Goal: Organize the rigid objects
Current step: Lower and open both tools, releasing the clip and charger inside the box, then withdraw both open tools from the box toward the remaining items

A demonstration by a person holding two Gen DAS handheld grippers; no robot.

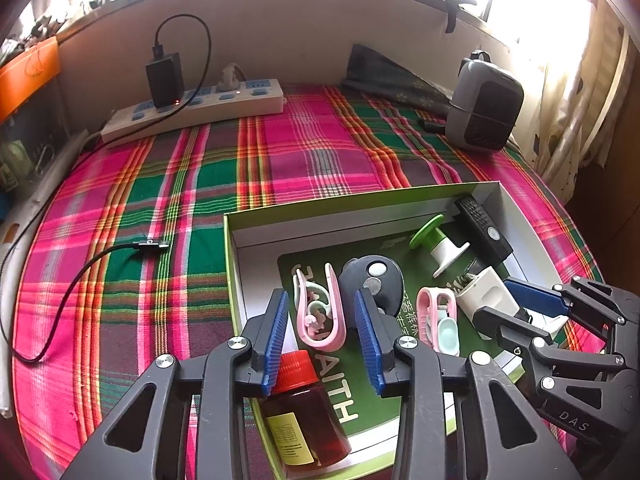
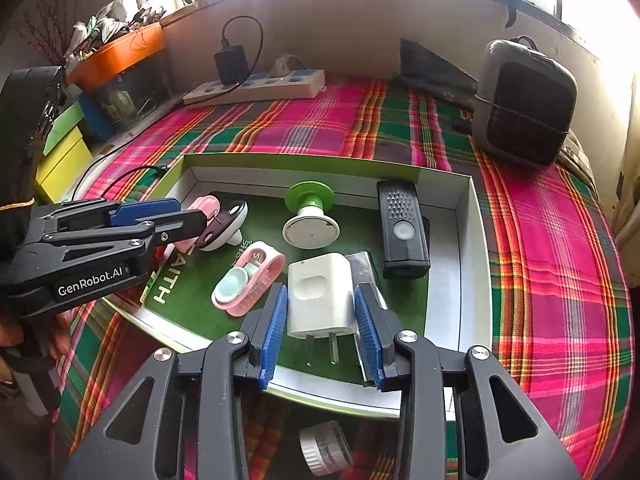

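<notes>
Plug (image 2: 321, 294) btwn right gripper (image 2: 321, 334) pads

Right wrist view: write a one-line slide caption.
Right gripper straddles a white plug adapter in a box on a plaid cloth.

Small rigid items (image 2: 320, 292) inside box (image 2: 460, 264)

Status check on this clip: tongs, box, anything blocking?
Left tongs open above pink clip. Right tongs straddling white plug adapter, grip unclear. Box crowded; amber bottle under left tongs.
</notes>
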